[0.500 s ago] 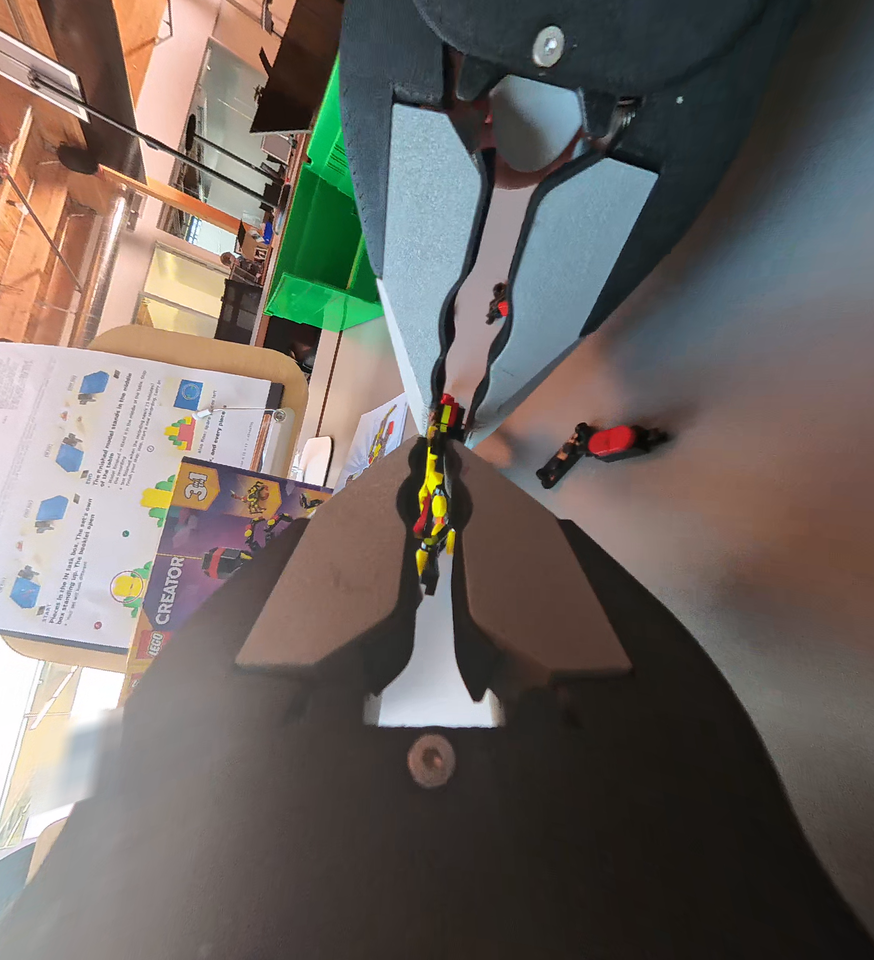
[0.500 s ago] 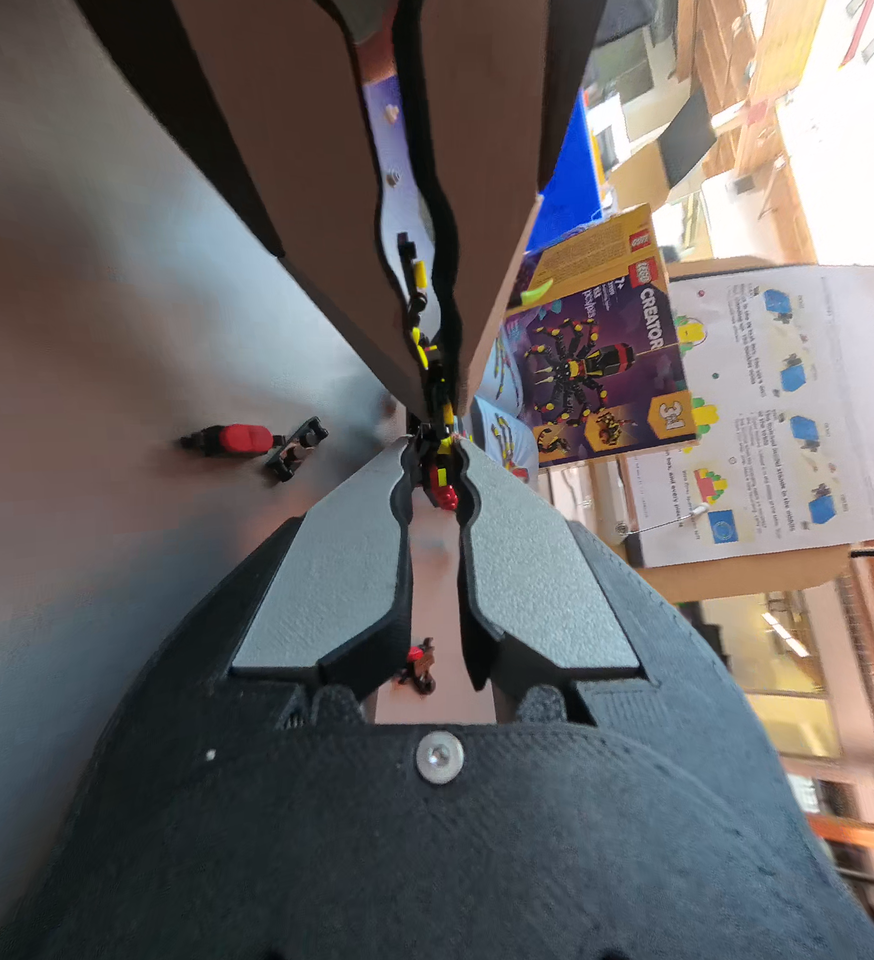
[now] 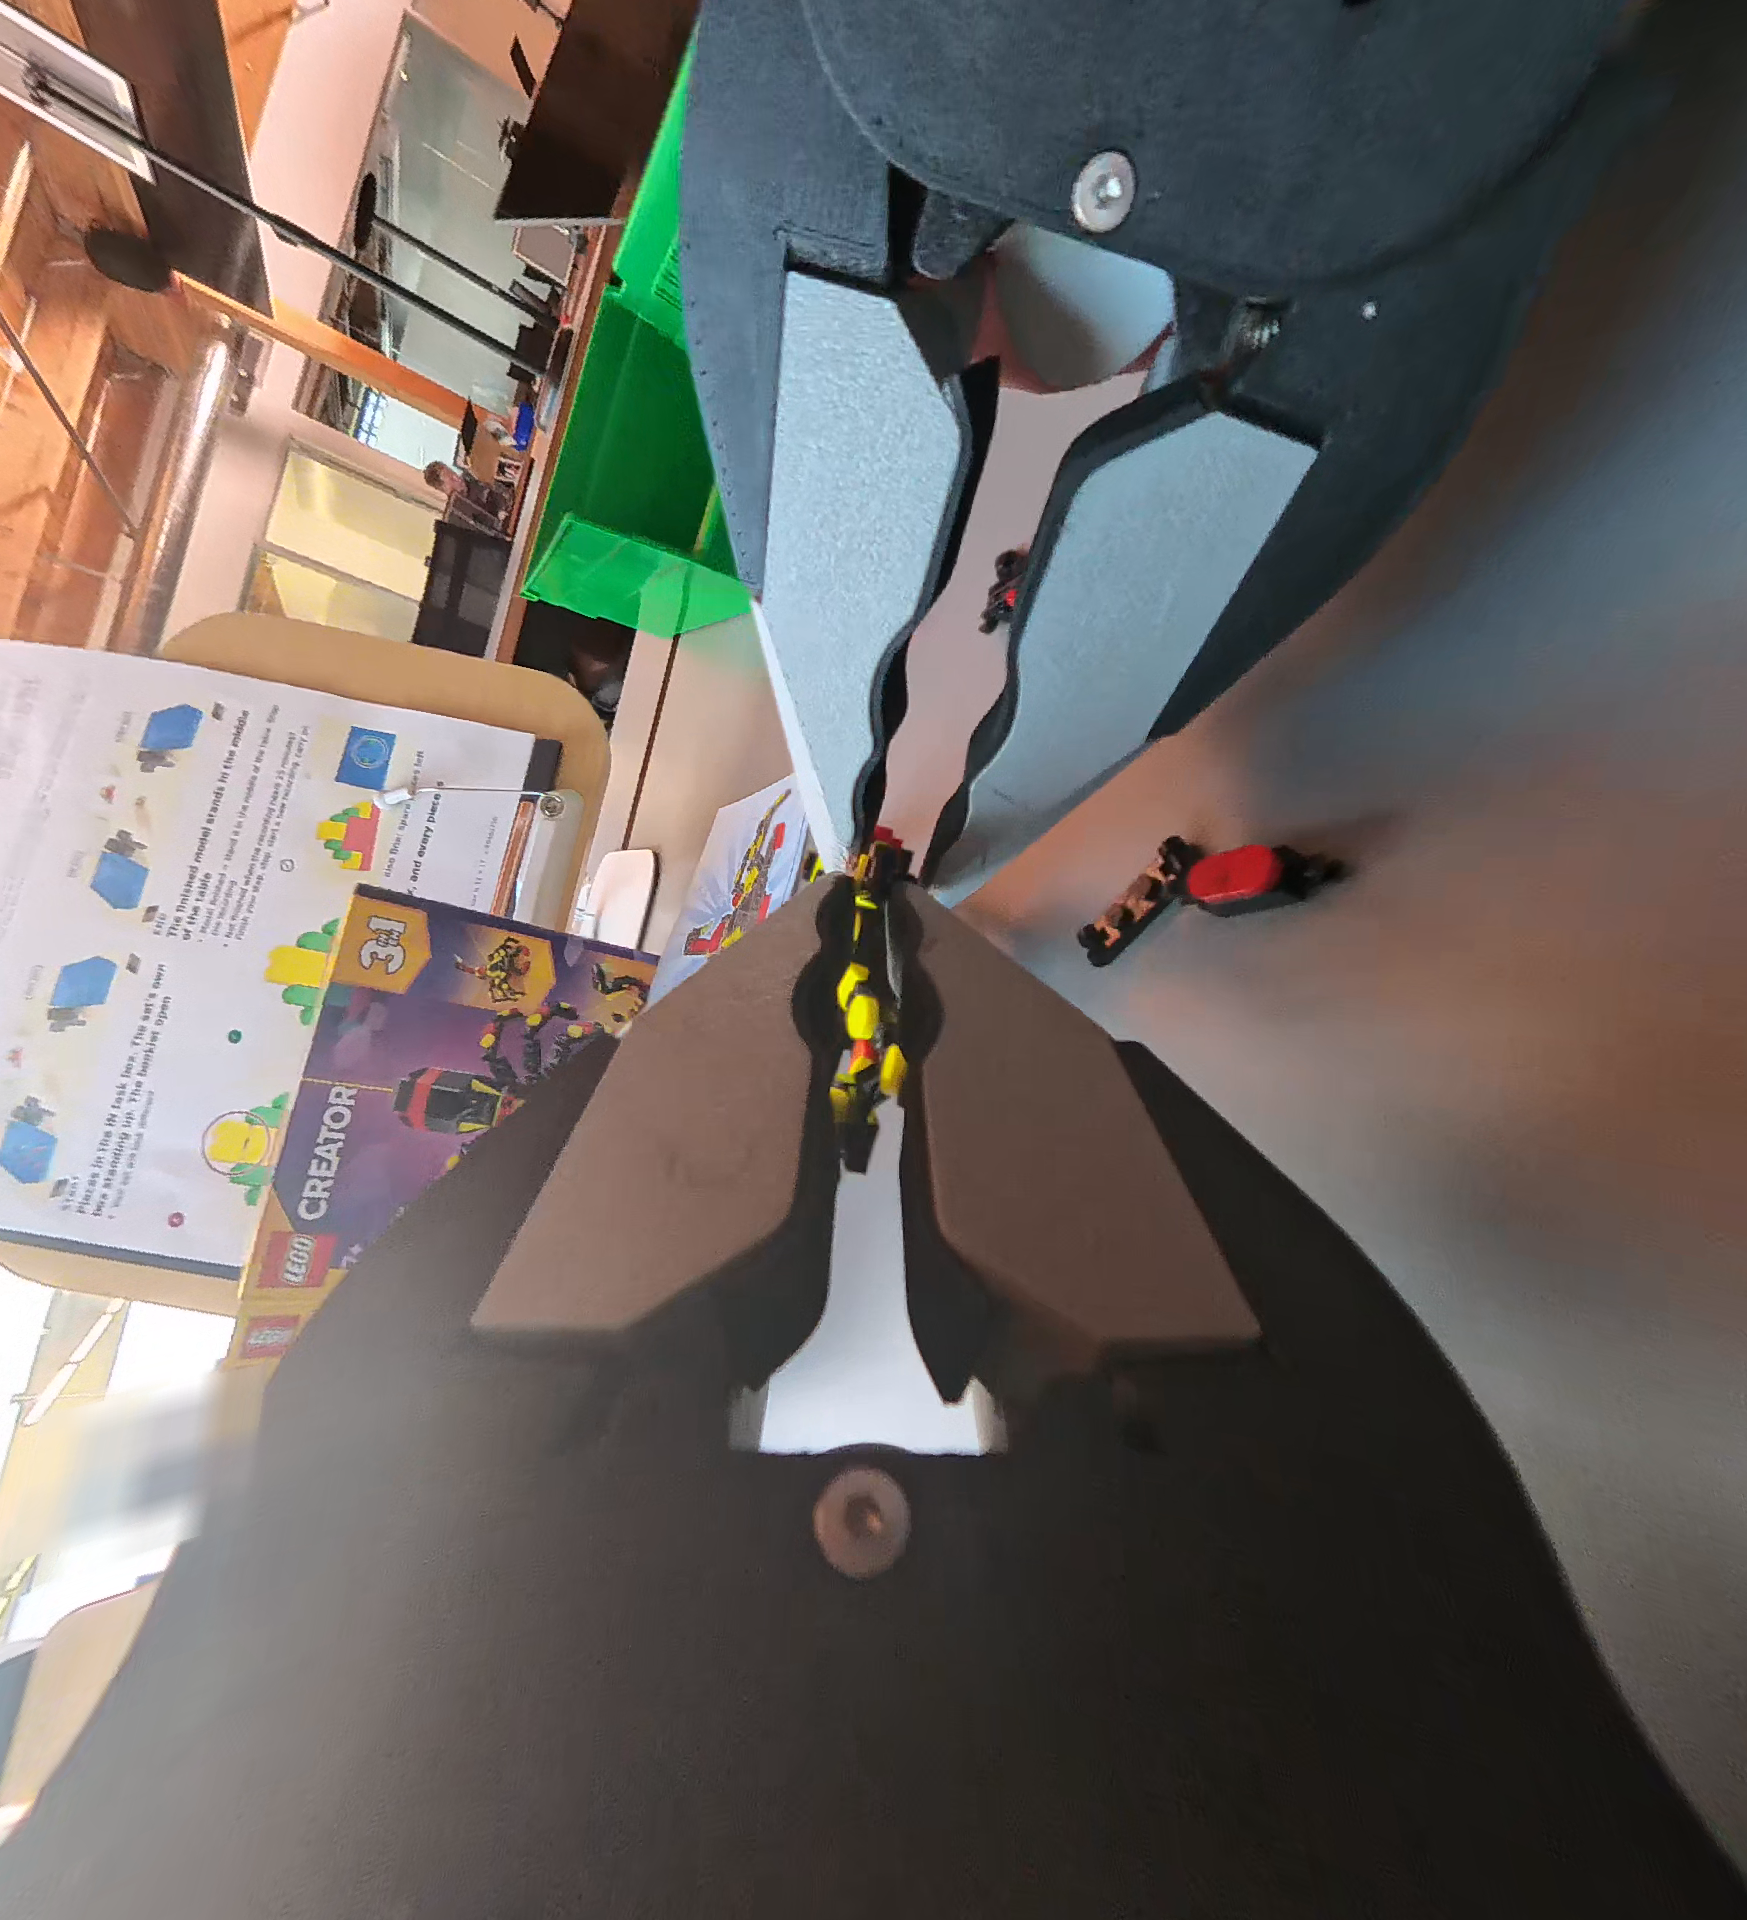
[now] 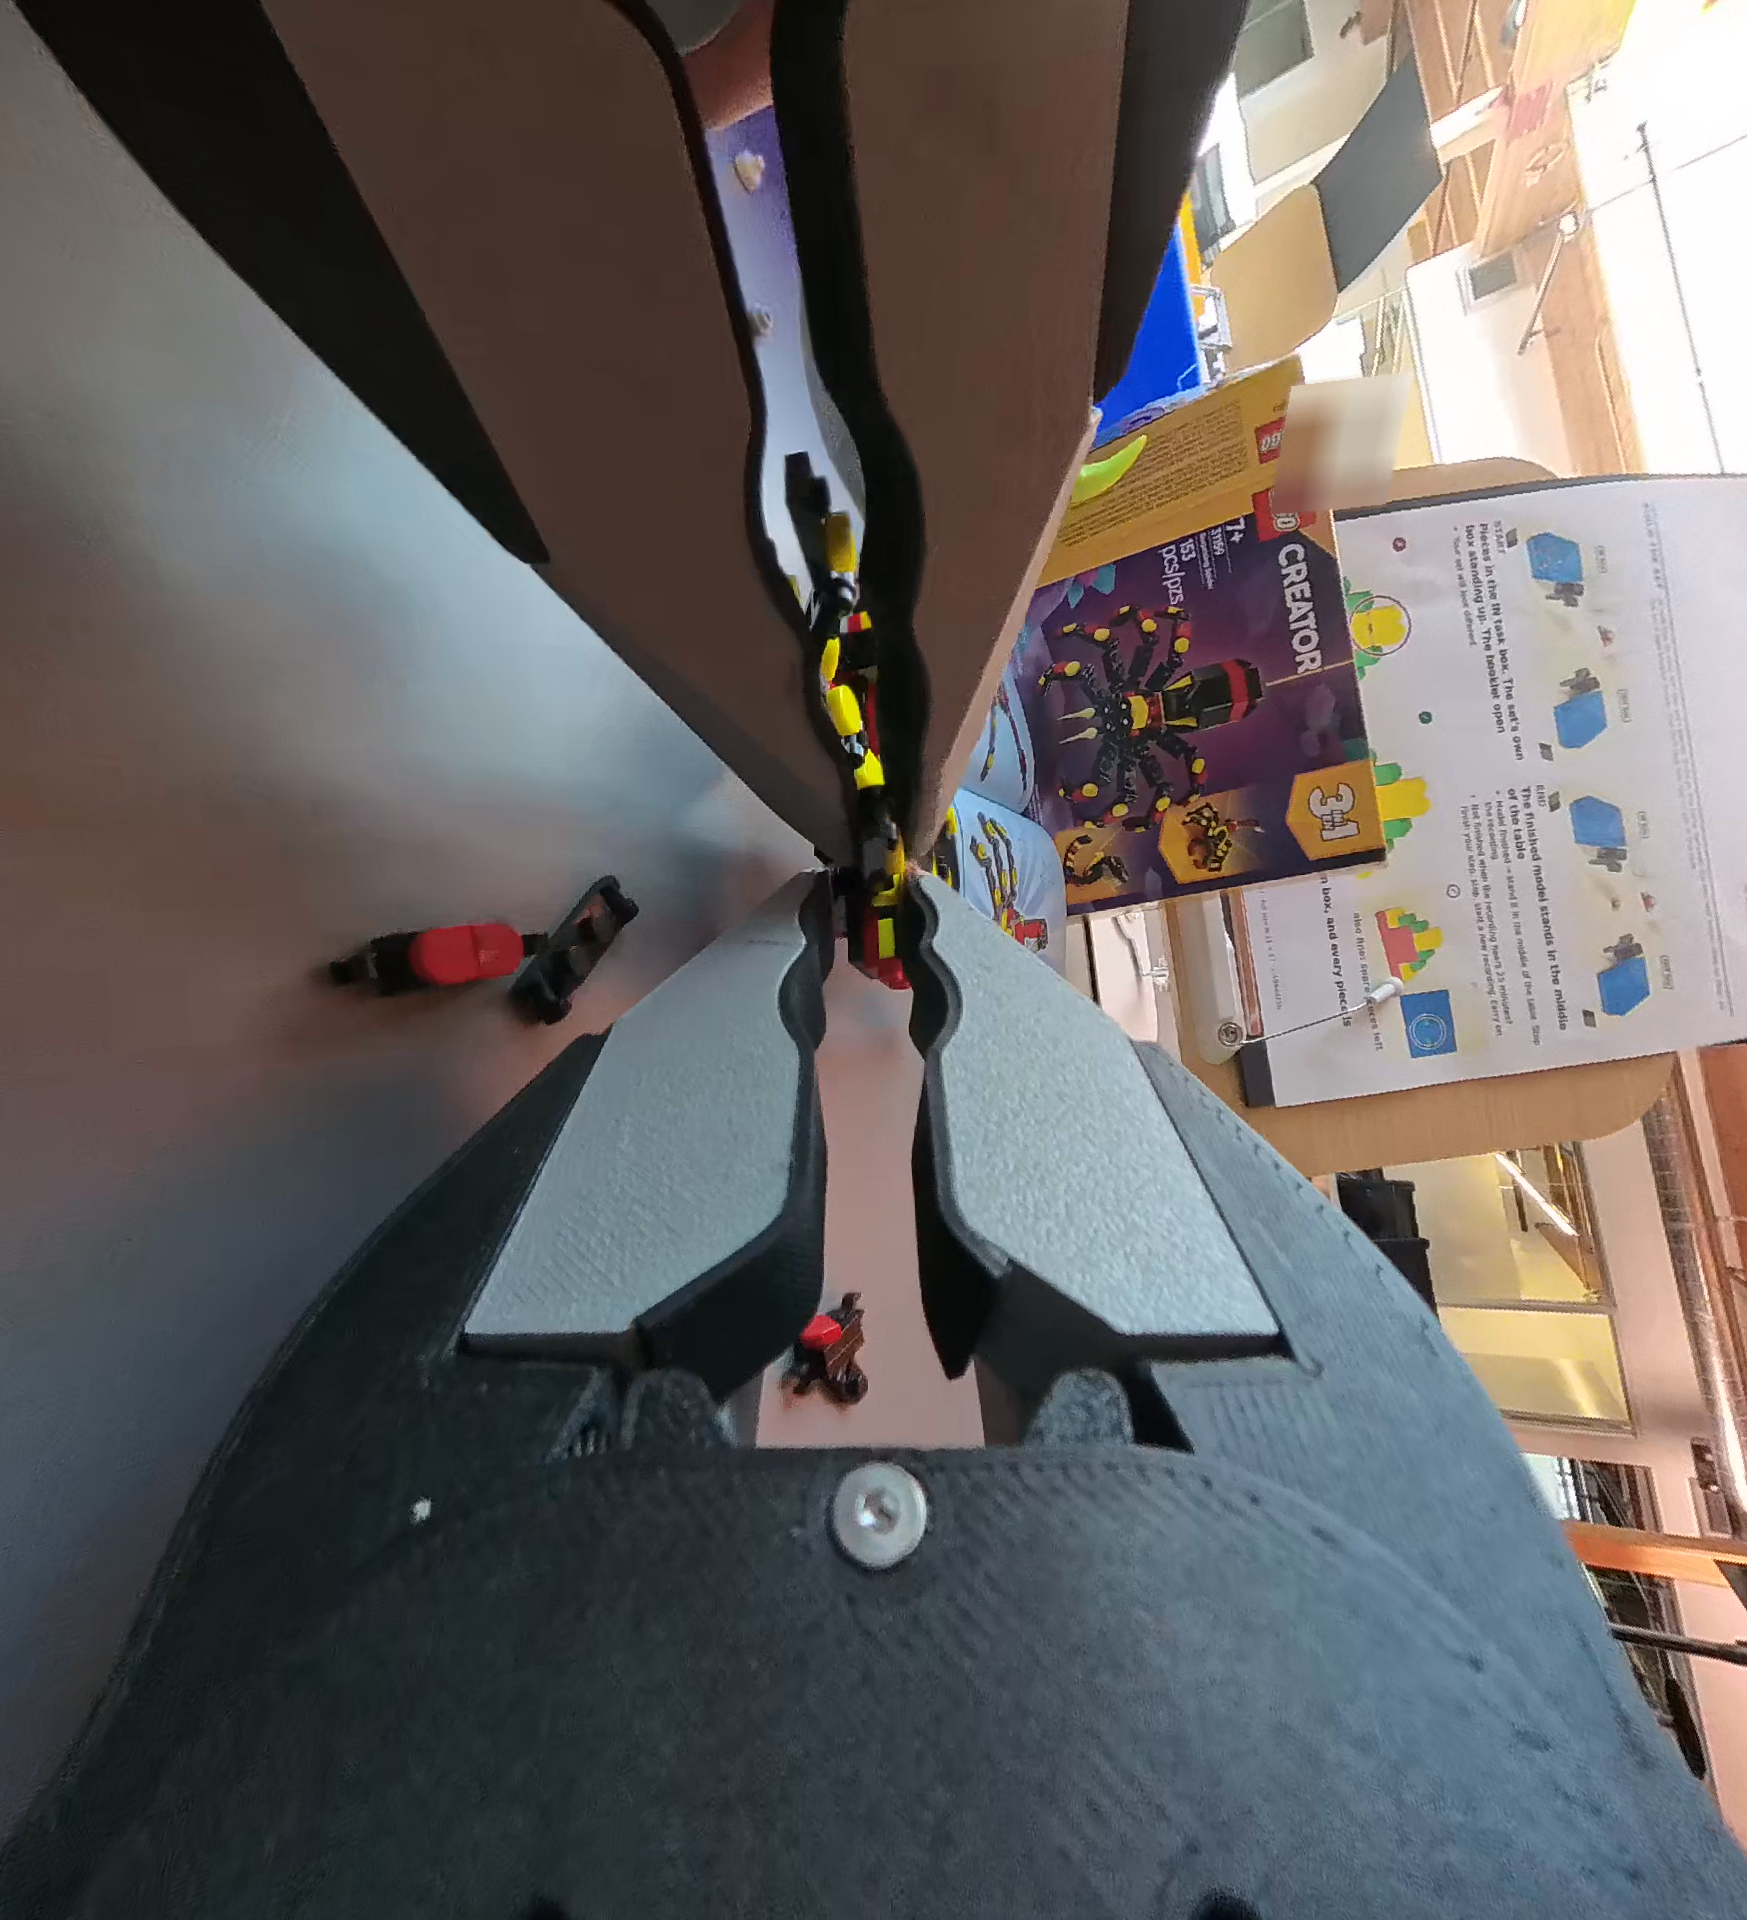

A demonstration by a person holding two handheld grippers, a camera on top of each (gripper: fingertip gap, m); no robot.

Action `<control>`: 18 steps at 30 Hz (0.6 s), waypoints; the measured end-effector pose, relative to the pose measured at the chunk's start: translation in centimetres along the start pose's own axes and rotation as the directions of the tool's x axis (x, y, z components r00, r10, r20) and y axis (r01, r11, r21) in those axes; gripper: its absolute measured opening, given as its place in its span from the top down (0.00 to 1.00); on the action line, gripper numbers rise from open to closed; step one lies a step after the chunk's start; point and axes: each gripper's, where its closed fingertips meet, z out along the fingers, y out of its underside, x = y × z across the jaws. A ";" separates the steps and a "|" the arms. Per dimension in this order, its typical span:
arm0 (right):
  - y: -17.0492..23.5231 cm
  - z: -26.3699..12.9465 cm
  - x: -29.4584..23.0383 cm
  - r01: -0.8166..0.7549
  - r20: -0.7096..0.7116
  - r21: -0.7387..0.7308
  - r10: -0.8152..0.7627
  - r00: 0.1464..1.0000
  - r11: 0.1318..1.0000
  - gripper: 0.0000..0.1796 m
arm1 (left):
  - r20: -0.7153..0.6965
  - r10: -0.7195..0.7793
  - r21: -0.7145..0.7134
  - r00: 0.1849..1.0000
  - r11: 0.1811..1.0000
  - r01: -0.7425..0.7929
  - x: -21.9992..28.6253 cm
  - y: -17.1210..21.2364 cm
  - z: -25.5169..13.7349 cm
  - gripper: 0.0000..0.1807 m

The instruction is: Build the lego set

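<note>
Green bin, left view only

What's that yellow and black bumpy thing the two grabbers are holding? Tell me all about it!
It is a small lego assembly, a thin chain of glossy yellow, black and red plastic bits. The left gripper has its jaws shut along most of it. One end pokes out, and the right gripper pinches that red and black tip. It is held up above the grey table, touching nothing else.
</note>
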 end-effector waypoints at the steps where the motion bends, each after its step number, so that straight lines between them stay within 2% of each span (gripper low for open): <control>1: -0.1 0.0 0.1 -0.002 -0.006 0.001 0.002 1.000 1.000 0.95 | -0.001 -0.016 0.006 1.000 1.000 0.016 -0.1 0.0 -0.1 0.99; 6: -0.6 -0.1 0.8 -0.056 -0.018 0.034 0.056 0.998 0.998 0.95 | -0.008 -0.094 0.051 0.996 0.994 0.094 -0.9 -0.3 -0.5 0.99; 7: 0.4 0.2 0.9 -0.065 -0.023 -0.029 0.064 0.998 0.997 0.94 | -0.024 -0.096 0.087 0.995 0.991 0.098 -0.7 -0.8 -0.8 0.99; 8: 3.1 0.9 0.8 -0.053 -0.016 -0.171 0.051 0.999 0.984 0.94 | -0.081 -0.118 0.255 0.990 0.958 0.135 -0.2 -3.6 -2.1 0.99; 9: 5.0 1.3 0.5 -0.045 0.011 -0.245 0.049 0.999 0.968 0.94 | -0.114 -0.172 0.293 0.978 0.935 0.199 0.0 -5.1 -2.9 0.99; 10: 4.2 1.0 0.8 -0.077 0.015 -0.167 0.081 0.997 0.983 0.95 | -0.129 -0.183 0.276 0.975 0.937 0.213 0.7 -5.4 -2.8 0.99; 11: 1.9 0.1 1.5 -0.136 0.009 -0.023 0.136 0.991 0.990 0.96 | -0.037 -0.128 0.232 0.991 0.964 0.133 0.2 -4.4 -1.9 0.99; 12: 0.5 -0.5 2.1 -0.175 -0.010 0.058 0.175 0.984 0.983 0.95 | 0.048 -0.098 0.191 0.994 0.978 0.087 -0.8 -3.4 -1.3 0.99; 15: 1.4 -0.2 3.2 -0.110 -0.109 -0.011 0.108 0.988 0.994 0.95 | -0.011 -0.252 0.236 0.968 0.940 0.248 -2.1 -3.0 -1.7 0.98; 18: 1.8 -0.3 3.2 -0.112 -0.113 0.001 0.111 0.987 0.994 0.95 | 0.049 -0.295 0.212 0.954 0.937 0.278 -3.5 -1.2 -1.9 0.99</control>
